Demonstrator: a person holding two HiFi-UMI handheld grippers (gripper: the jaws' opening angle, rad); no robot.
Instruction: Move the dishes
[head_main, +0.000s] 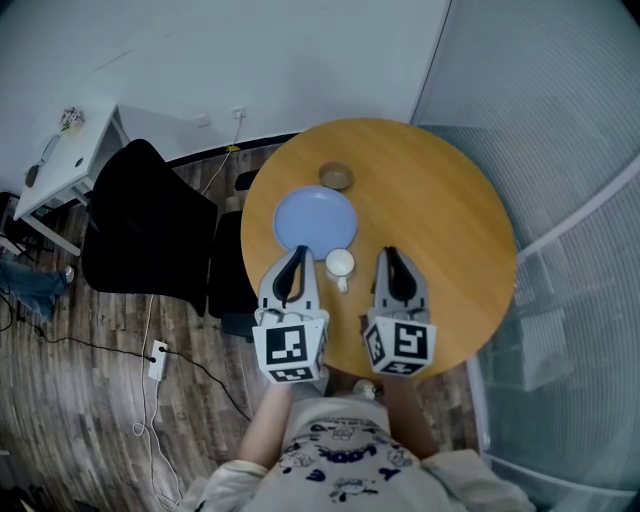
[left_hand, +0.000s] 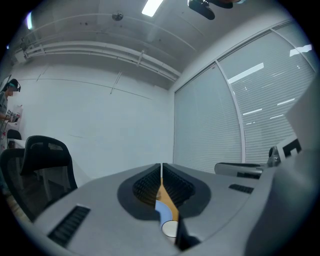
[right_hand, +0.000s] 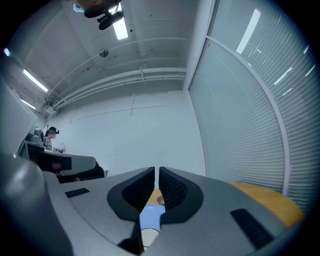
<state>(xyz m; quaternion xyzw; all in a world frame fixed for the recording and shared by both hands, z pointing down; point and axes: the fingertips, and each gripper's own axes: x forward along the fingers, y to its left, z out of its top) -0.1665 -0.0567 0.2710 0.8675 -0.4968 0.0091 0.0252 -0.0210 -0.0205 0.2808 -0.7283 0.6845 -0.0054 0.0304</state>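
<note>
1. Left claw (head_main: 299, 250) is pinched together, and we see nothing in it.
2. Right claw (head_main: 388, 250) is almost together too. Only a thin slit shows, and nothing sits in that slit.
3. We hold both claws level and side by side, above the near part of the table (head_main: 450, 220).
4. The blue plate (head_main: 315, 218) lies just ahead of the left claw. That claw's tip hangs over the plate's near rim.
5. The white cup (head_main: 340, 264) stands between our two claws, just right of the left one and just left of the right one. It is right by the plate's near rim, but we cannot tell if they touch.
6. The small brown bowl (head_main: 336, 176) sits farther ahead of the left claw, just past the plate's far rim.
7. We think no dish is in hand now. This could be the moment before we reach for a dish. It could also be the moment after we set one down and let go. The dishes alone do not tell us which.
8. If a dish is to be picked up from here, a claw would have to open wider and come down. Then it could close on a rim, or on the cup's handle, which points toward us. The cup is the nearest dish to both claws.
</note>
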